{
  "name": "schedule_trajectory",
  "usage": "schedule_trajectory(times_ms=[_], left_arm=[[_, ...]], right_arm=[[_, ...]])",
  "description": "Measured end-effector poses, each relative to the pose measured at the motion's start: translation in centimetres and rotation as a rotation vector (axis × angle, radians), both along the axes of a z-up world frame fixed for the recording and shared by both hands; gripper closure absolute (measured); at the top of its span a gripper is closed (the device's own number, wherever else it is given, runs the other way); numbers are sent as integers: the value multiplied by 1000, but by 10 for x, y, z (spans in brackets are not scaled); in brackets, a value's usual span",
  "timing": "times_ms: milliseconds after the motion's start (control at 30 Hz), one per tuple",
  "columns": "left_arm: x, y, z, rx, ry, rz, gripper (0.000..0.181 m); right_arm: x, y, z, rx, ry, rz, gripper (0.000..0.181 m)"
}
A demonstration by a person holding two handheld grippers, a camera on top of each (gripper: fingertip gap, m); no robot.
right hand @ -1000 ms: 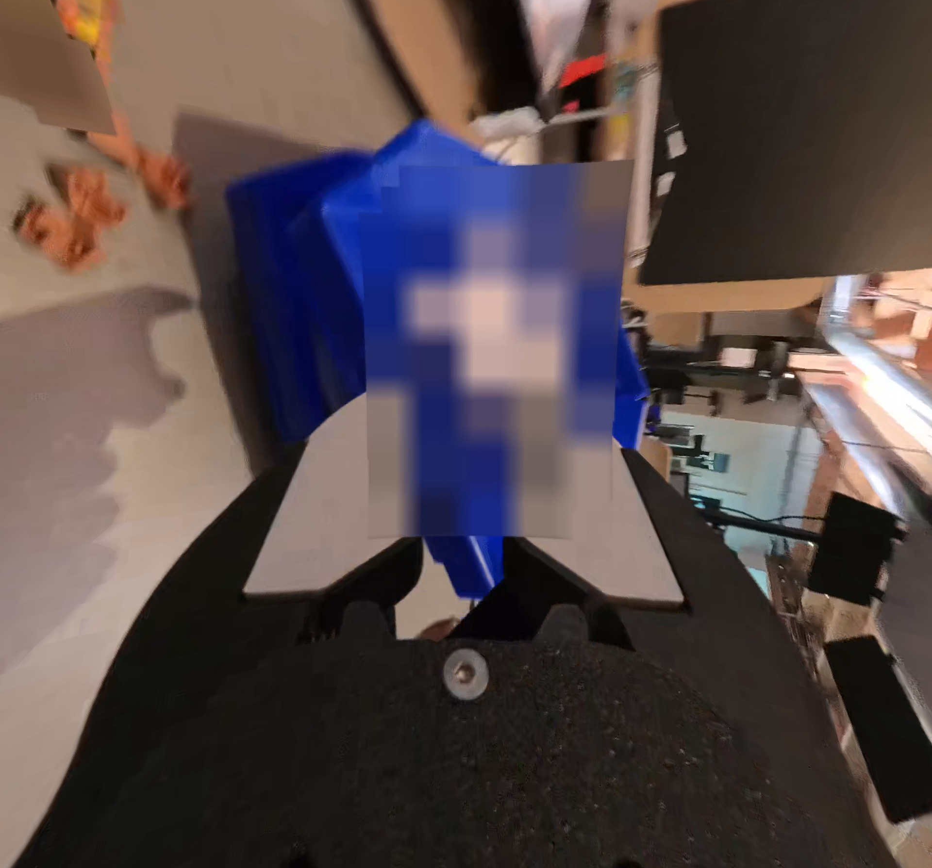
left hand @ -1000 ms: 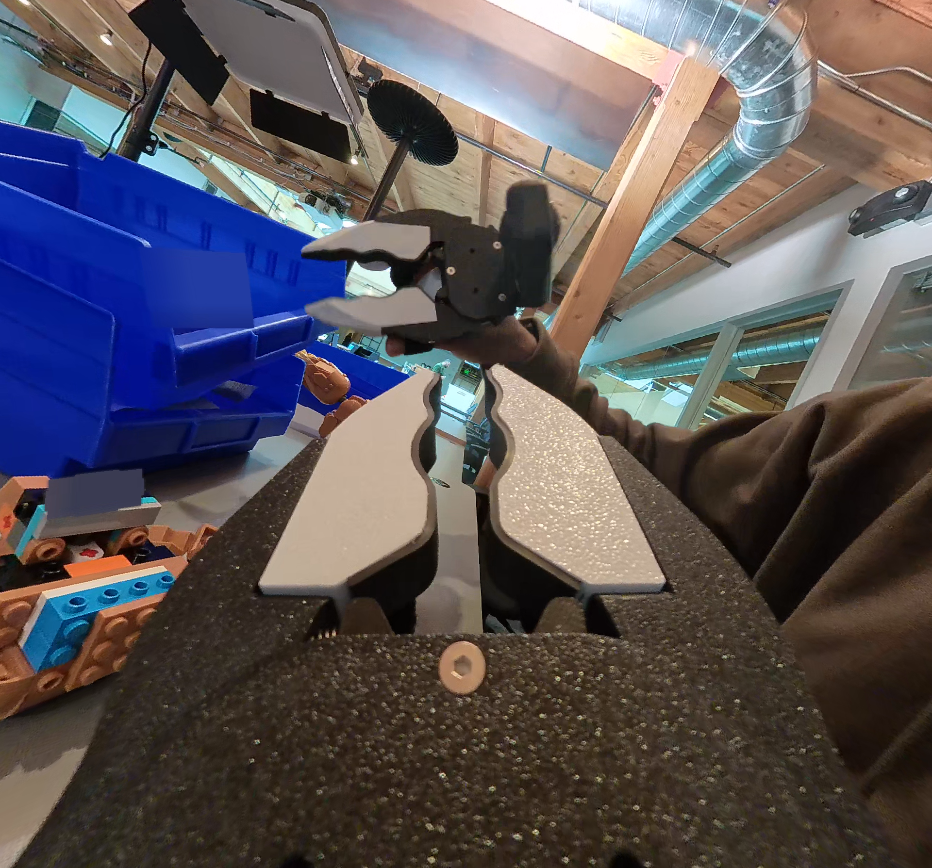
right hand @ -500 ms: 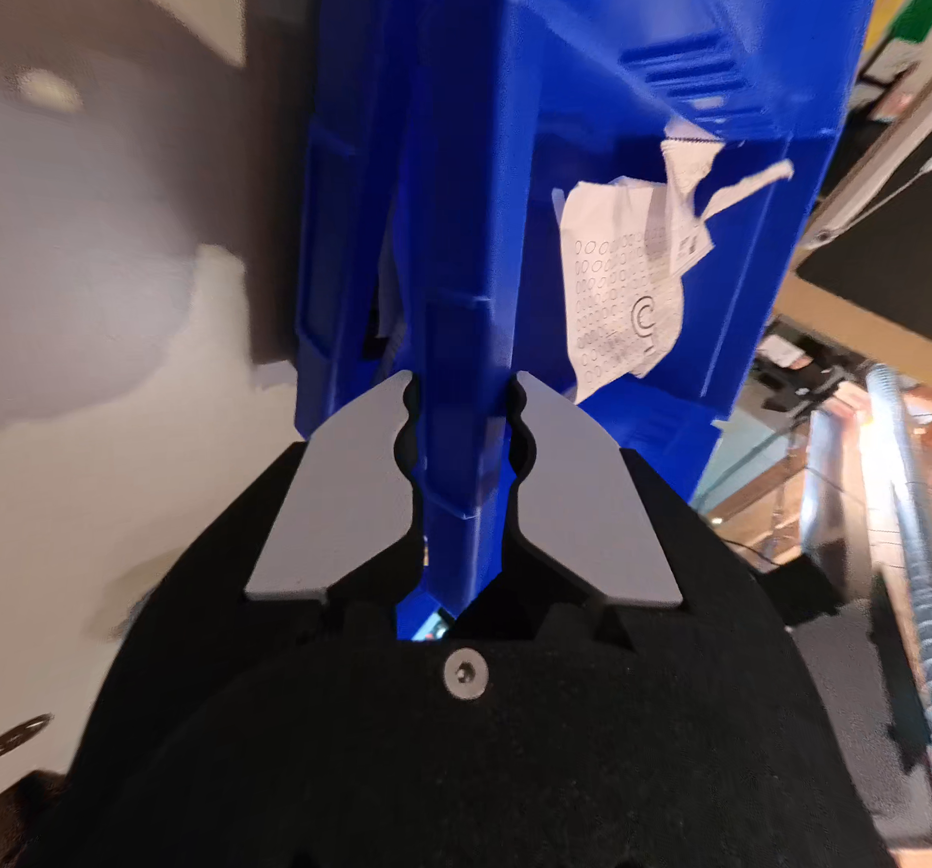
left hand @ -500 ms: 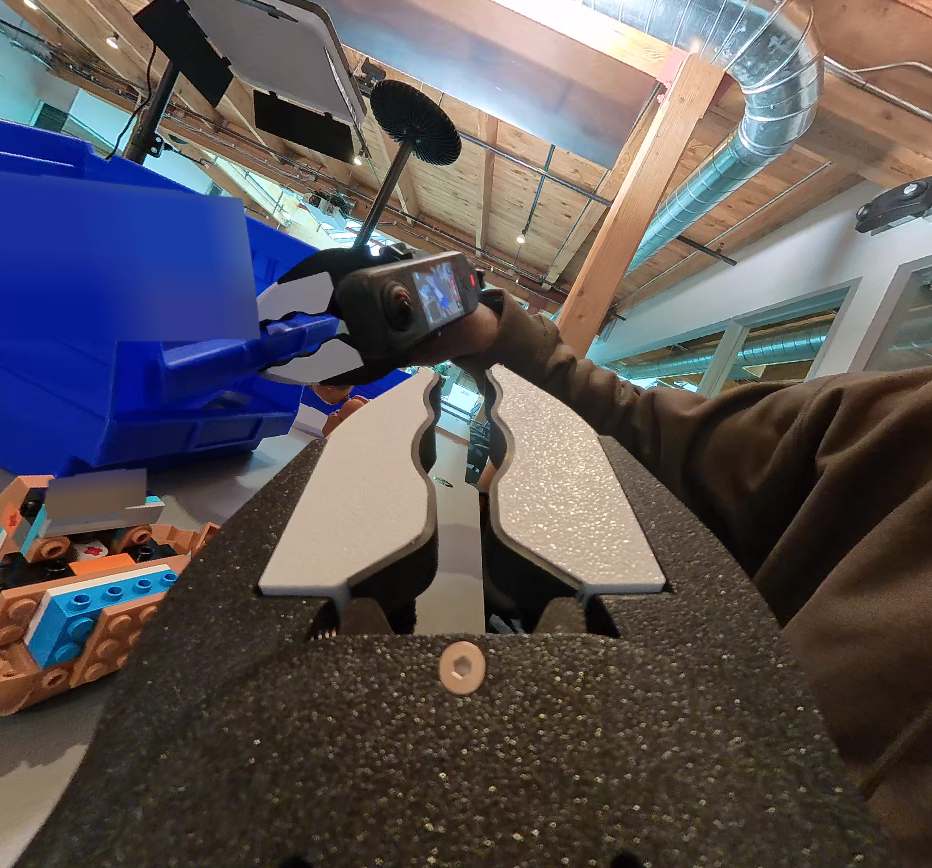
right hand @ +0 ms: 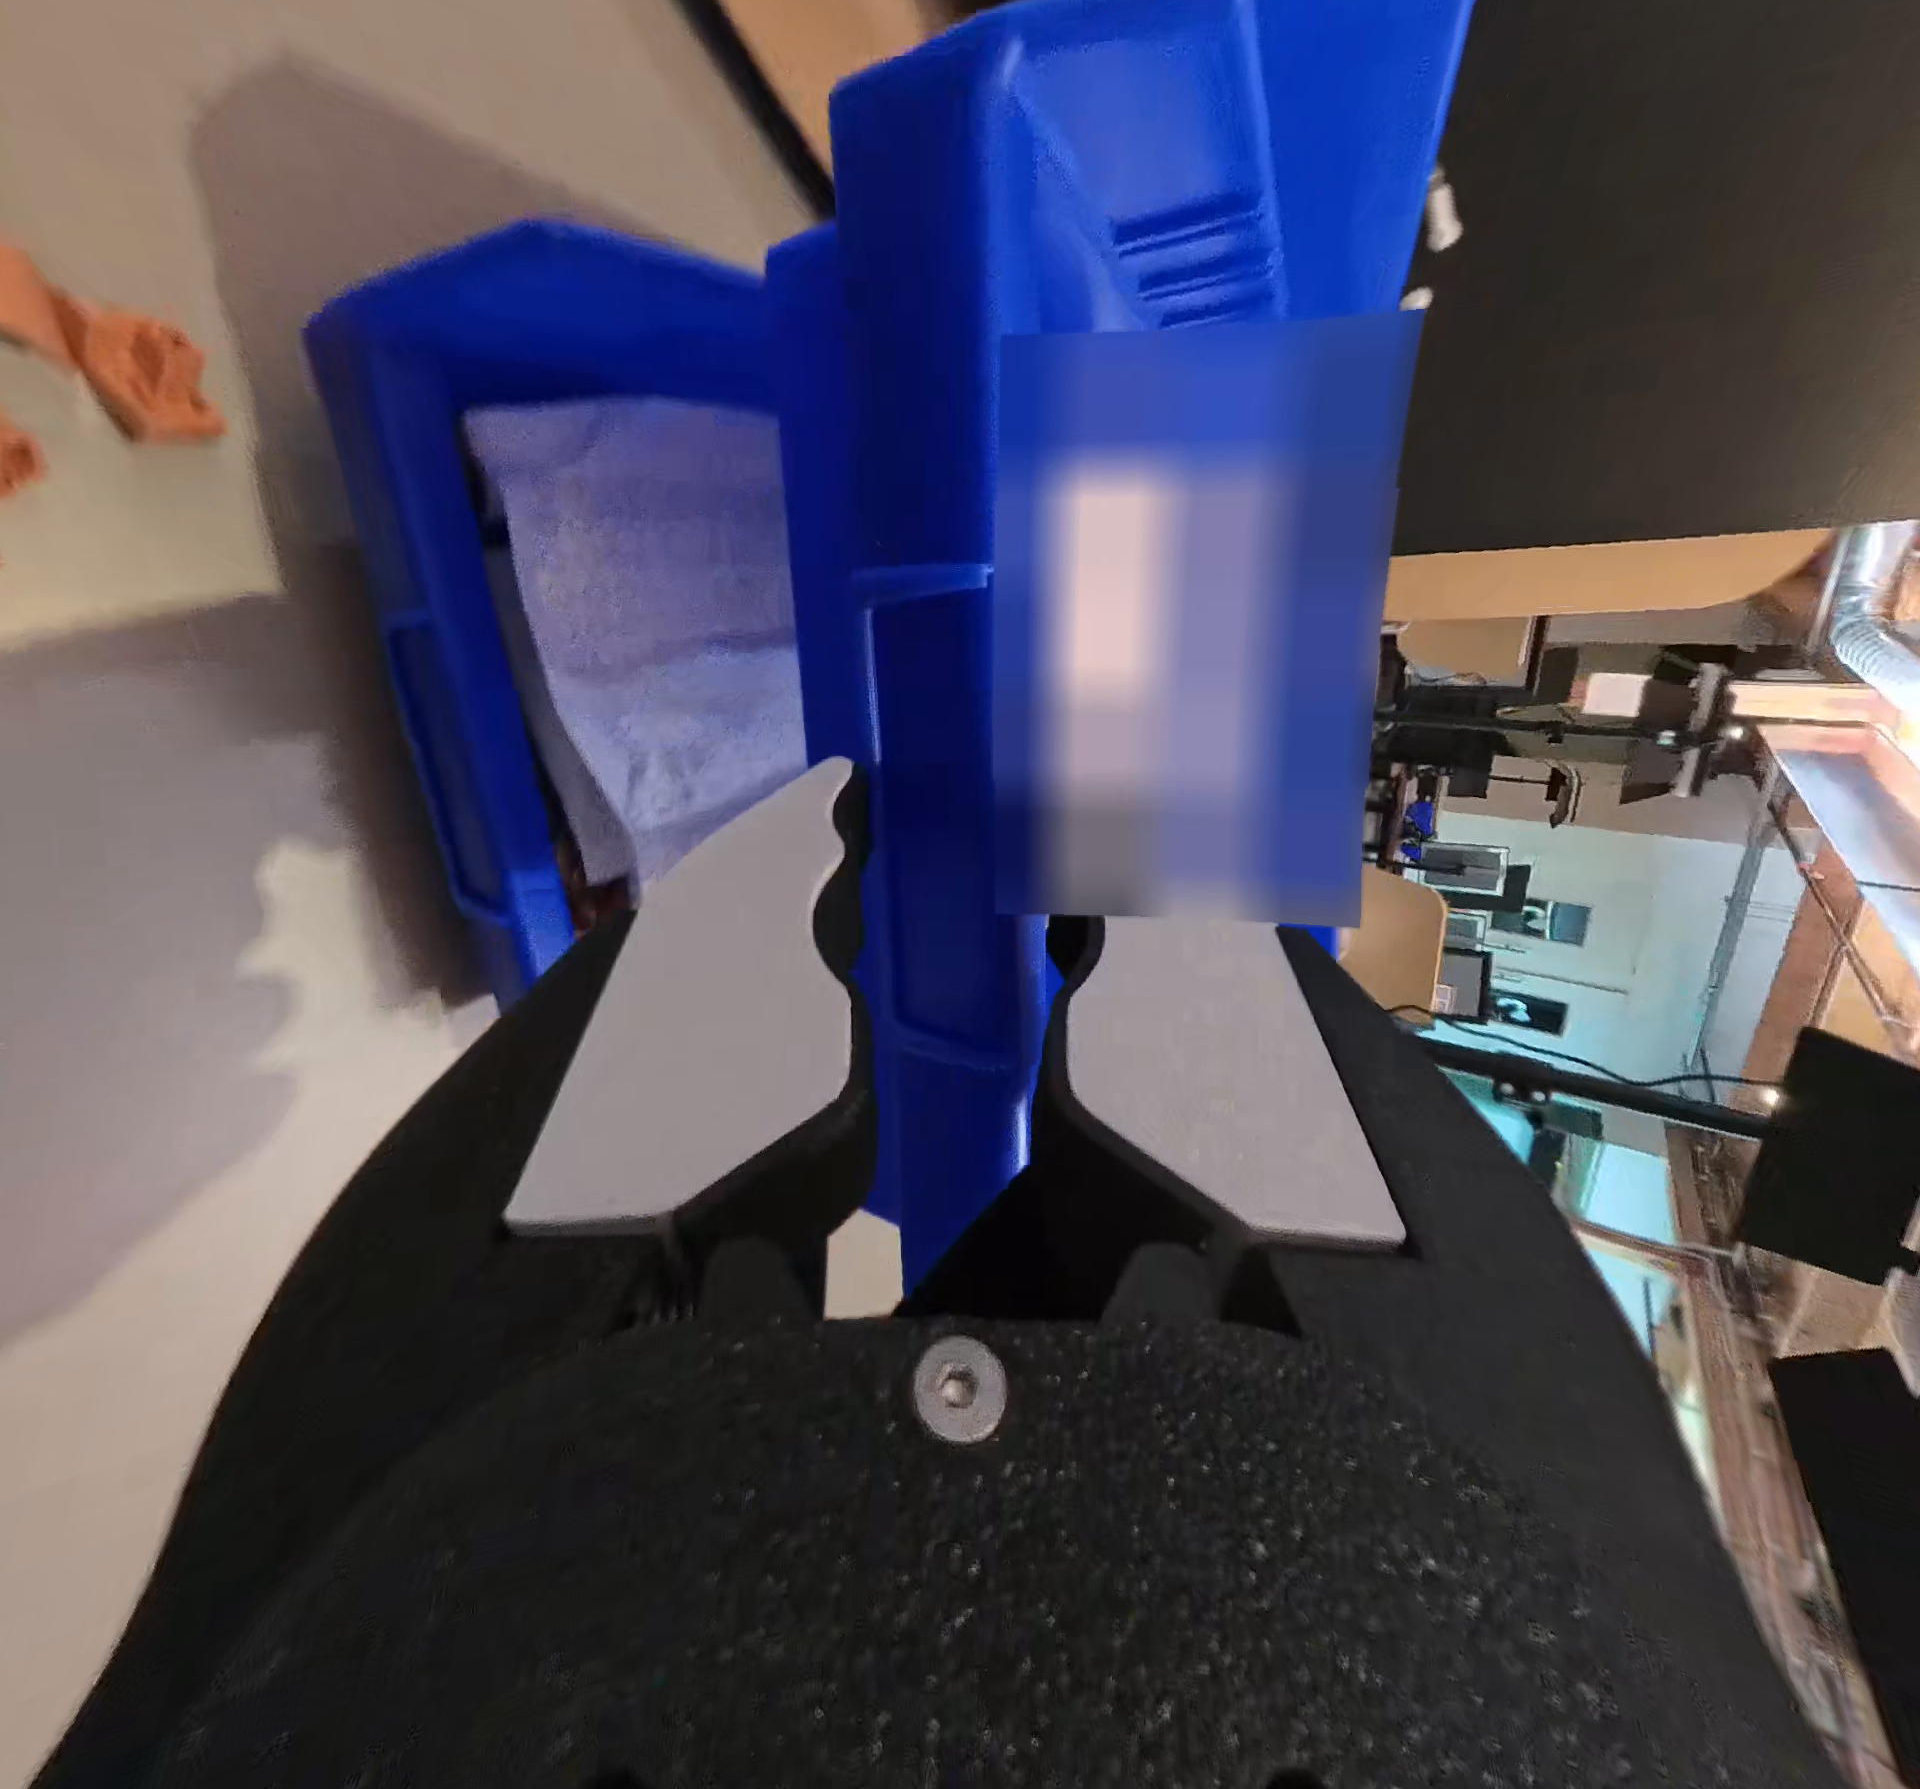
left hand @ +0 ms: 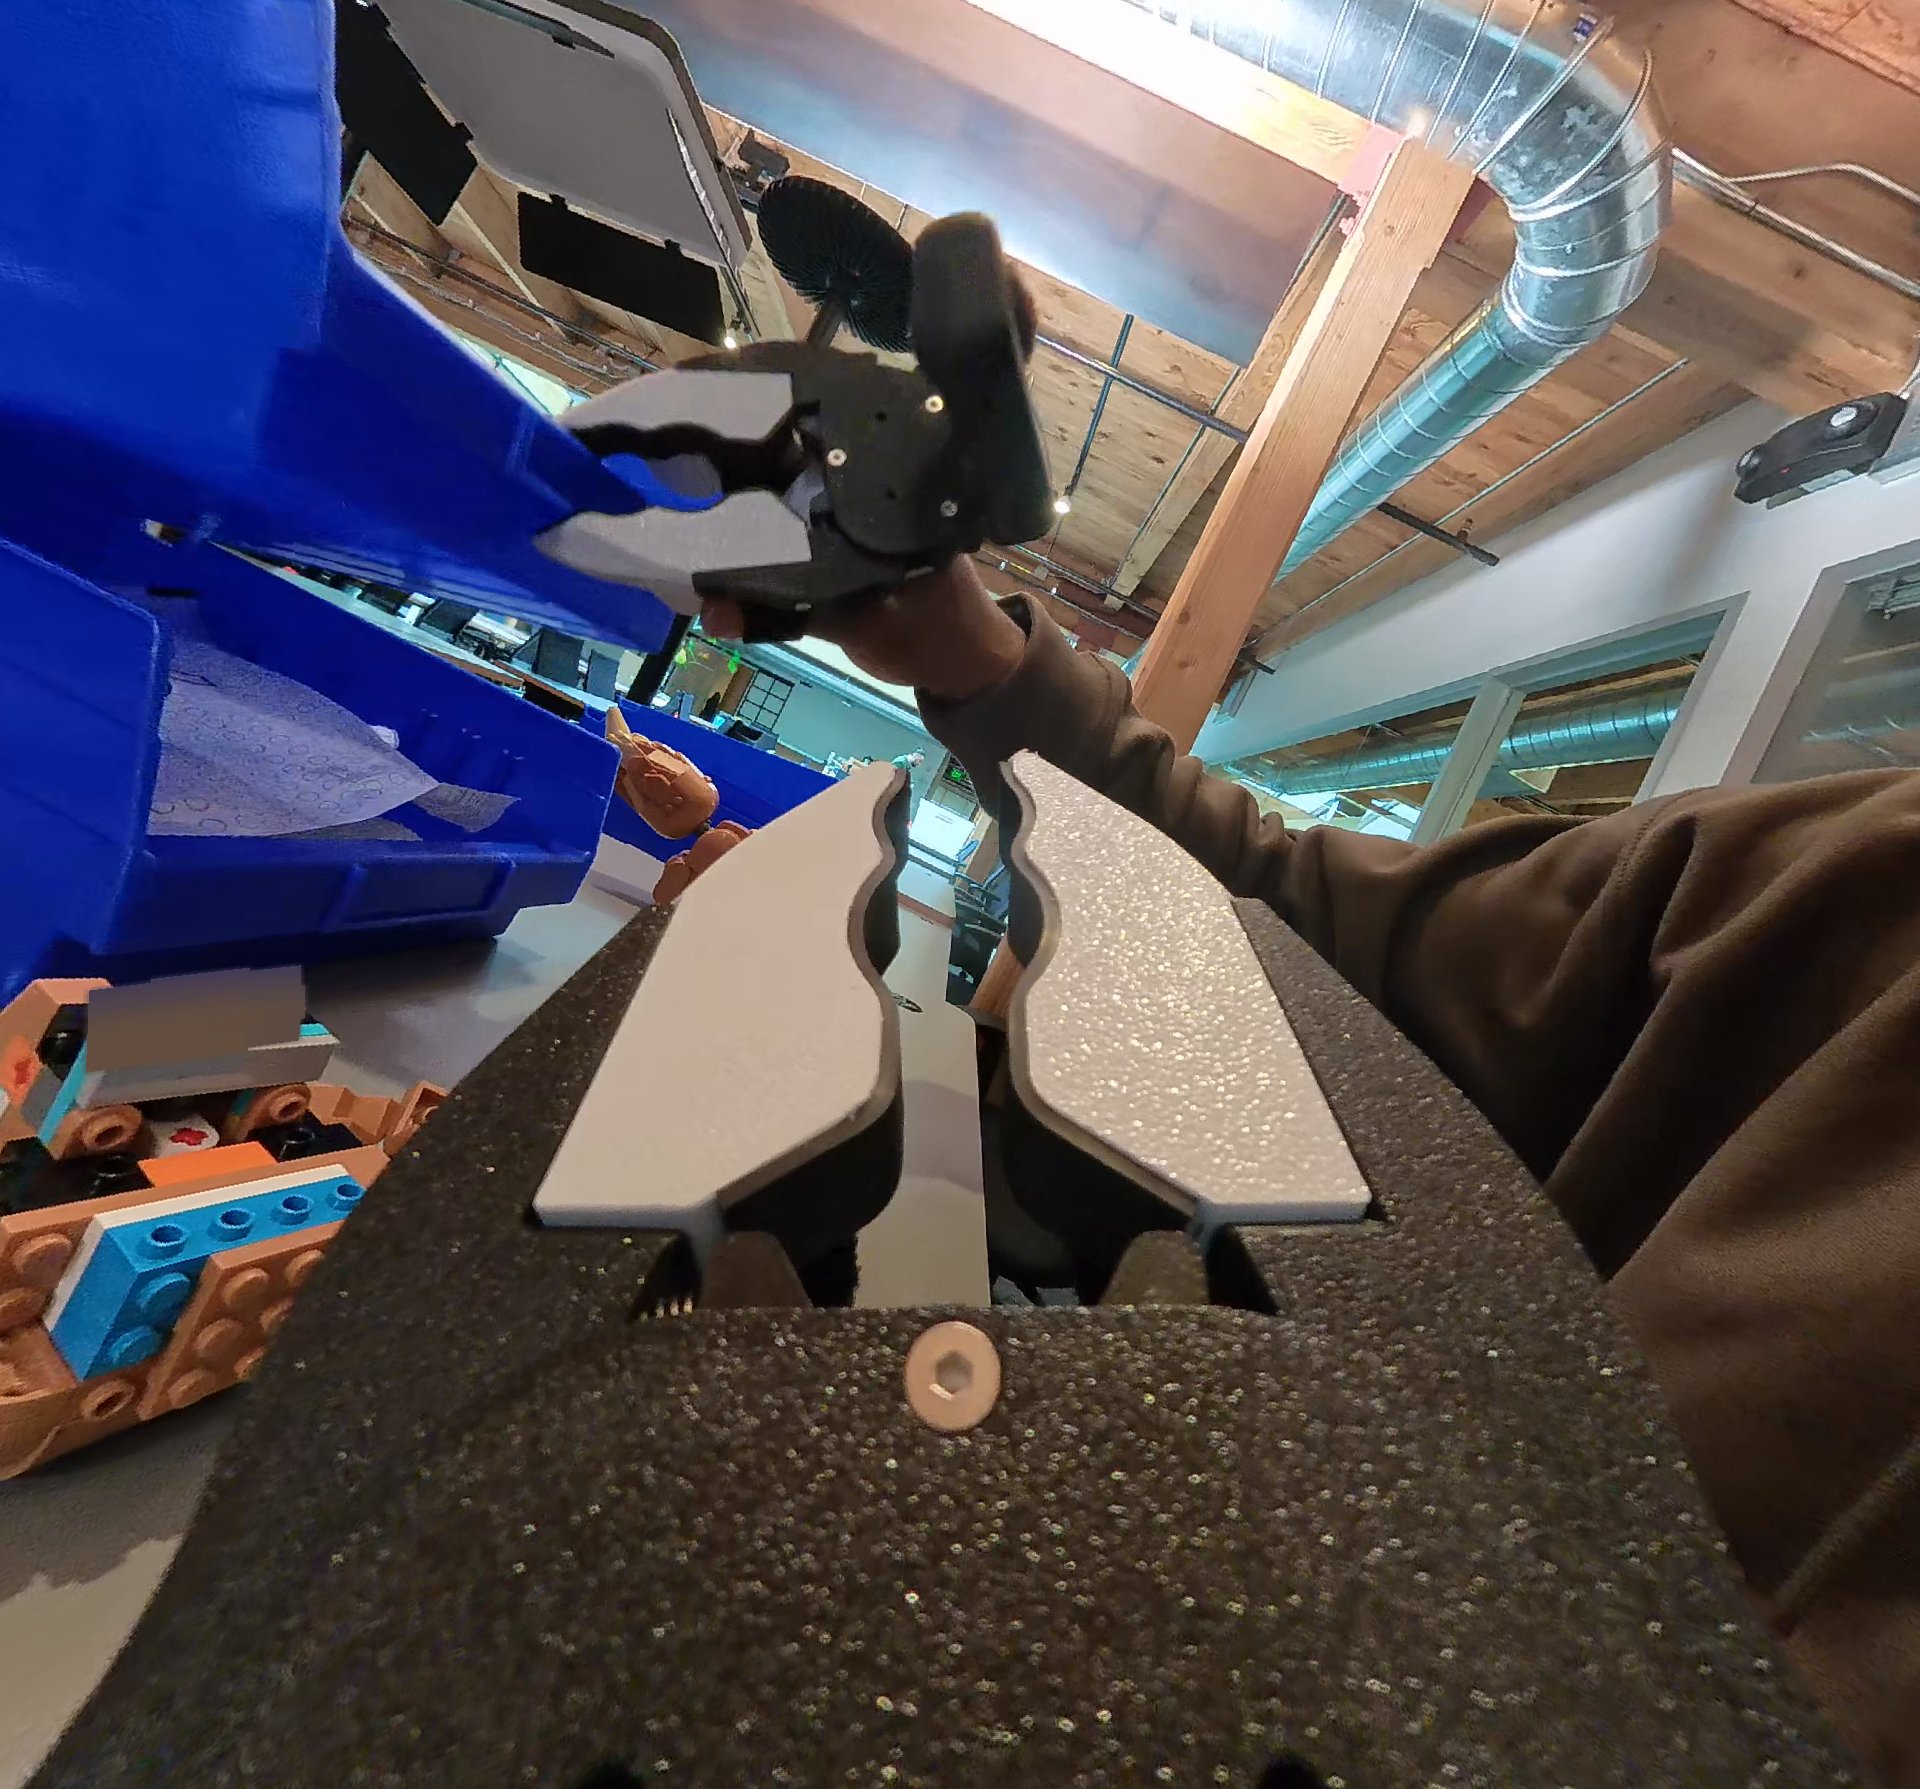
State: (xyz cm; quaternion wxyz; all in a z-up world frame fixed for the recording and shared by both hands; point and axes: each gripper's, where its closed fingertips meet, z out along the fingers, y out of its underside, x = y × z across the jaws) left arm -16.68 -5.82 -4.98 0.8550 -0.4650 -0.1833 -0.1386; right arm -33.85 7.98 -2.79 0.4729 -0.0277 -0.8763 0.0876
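Note:
My right gripper (right hand: 951, 866) is shut on the front rim of a blue bin (right hand: 1143, 181). Both pads press on the rim. In the left wrist view the right gripper (left hand: 582, 482) holds this bin (left hand: 156, 285) raised and tilted above a second blue bin (left hand: 343, 866). The lower bin (right hand: 416, 409) rests on the table with a pale crumpled sheet (right hand: 644, 596) inside; the sheet also shows in the left wrist view (left hand: 260, 773). My left gripper (left hand: 954, 783) is low over the table, open by a narrow gap, with nothing between its fingers.
A brown, blue and black brick model (left hand: 156, 1240) lies on the grey table (left hand: 436, 1001) at the left. Brown toy figures (left hand: 665, 789) lie behind the lower bin. Brown pieces (right hand: 135, 378) lie on the table. A person's brown sleeve (left hand: 1558, 1012) crosses the right. Left tips to right tips: about 20 centimetres.
My right gripper came from the air onto the upper bin's rim, then lifted and tilted the bin off the lower one, uncovering the sheet. My left gripper has not moved.

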Motion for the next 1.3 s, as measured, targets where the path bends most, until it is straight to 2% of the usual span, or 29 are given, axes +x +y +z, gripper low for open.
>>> schedule_trajectory(times_ms=[133, 233, 400, 600, 700, 833, 1033, 1233, 1300], left_arm=[[0, 0, 0, -1, 0, 2, 165], [0, 0, 0, 0, 0, 1, 165], [0, 0, 0, 4, 0, 0, 165], [0, -1, 1, 9, -2, -3, 165], [0, -1, 1, 9, -1, -4, 165], [0, 0, 1, 7, 0, -1, 165], [0, 0, 0, 2, 1, 4, 165], [0, -1, 1, 5, 2, 2, 165], [0, -1, 1, 7, 2, 1, 165]], right_arm=[[5, -20, 16, -46, 77, 64, 149], [13, -37, 14, -23, 110, 125, 149], [22, -49, 7, -4, 165, 147, 150], [42, -43, 1, -123, 218, 159, 151], [53, -37, -15, -154, 214, 186, 151], [53, -26, -32, -96, 260, 174, 151], [47, -29, -21, -26, 394, 194, 153], [34, -22, -57, 102, 404, 133, 154], [30, -14, -69, 131, 358, 95, 152]])
